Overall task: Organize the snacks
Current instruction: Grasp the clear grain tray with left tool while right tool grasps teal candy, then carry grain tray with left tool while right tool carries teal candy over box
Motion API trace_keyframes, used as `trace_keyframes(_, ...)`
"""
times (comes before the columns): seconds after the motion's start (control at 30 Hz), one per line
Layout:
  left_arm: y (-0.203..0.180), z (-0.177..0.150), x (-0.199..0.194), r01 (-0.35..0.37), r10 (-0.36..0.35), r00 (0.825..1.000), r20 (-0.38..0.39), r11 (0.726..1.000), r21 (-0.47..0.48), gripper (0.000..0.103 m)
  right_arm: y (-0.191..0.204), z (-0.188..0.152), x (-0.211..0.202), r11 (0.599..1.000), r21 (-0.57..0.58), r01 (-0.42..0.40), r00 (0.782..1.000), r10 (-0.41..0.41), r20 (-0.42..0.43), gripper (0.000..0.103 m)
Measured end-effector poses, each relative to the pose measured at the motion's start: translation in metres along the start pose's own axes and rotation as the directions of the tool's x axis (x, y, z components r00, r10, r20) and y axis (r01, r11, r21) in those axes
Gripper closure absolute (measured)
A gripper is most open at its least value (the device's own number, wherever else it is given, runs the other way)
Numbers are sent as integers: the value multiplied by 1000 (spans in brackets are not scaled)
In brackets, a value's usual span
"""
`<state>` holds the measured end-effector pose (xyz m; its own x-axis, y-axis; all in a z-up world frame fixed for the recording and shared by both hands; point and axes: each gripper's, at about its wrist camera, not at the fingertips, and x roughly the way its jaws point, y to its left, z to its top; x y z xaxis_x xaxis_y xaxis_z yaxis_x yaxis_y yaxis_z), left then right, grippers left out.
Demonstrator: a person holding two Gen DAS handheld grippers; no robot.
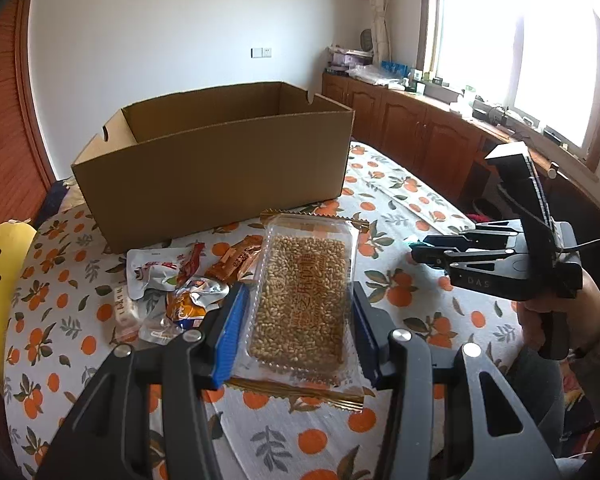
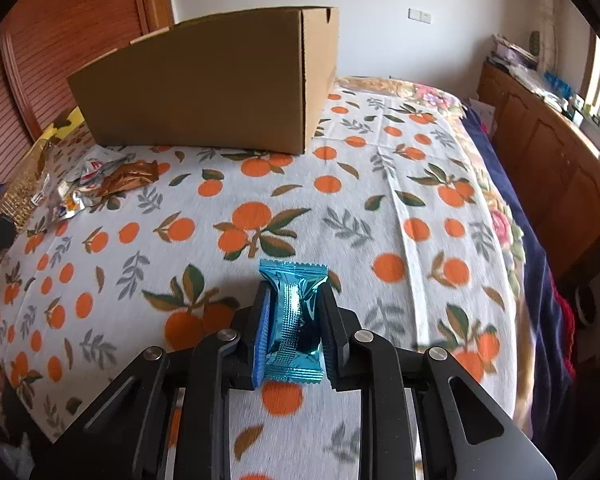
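Left gripper (image 1: 296,328): straddling rice-cake tray (image 1: 304,296), not clamped, long axis running along fingers.
Right gripper (image 2: 294,328): pinching blue packet (image 2: 294,320); cardboard box (image 2: 220,84) lying ahead-left.

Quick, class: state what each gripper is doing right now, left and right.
Left gripper: open, fingers either side of the puffed-rice snack tray; contact cannot be told.
Right gripper: shut on the blue foil packet.

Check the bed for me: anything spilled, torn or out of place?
Nothing spilled or torn. Small snack packets lie jumbled beside the cardboard box, not yet inside. The left hand-held gripper straddles the rice cake pack; the right hand-held gripper holds a blue packet.
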<state>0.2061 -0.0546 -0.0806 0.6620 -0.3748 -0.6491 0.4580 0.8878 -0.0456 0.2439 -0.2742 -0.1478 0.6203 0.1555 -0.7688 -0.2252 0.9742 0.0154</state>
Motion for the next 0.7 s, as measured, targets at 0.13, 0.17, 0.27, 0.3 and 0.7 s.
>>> trace_keyframes(0.13, -2, -1, -11, -5, 5, 1000, 16, 1000, 2, 54, 2, -3, -22, 1000, 6, -7, 1000, 7, 29, 83)
trace_keyframes(0.17, -3, -1, -13, -6, 6, 1000, 20, 1000, 3, 54, 4, -3, -28, 1000, 5, -10, 999, 9, 38, 82)
trace_keyframes(0.27, -6, 0, -21, -11, 10, 999, 31, 1000, 7, 54, 10, -4, -43, 1000, -6, -13, 998, 13, 55, 82)
trace_keyframes(0.3, -6, 1, -24, -14, 14, 999, 36, 1000, 8, 54, 12, -3, -46, 1000, -11, -14, 998, 14, 59, 82)
trace_keyframes(0.7, 0, 8, -36, -36, 35, 997, 62, 999, 4, 54, 34, 10, -84, 996, -37, -75, 988, 79, 132, 82)
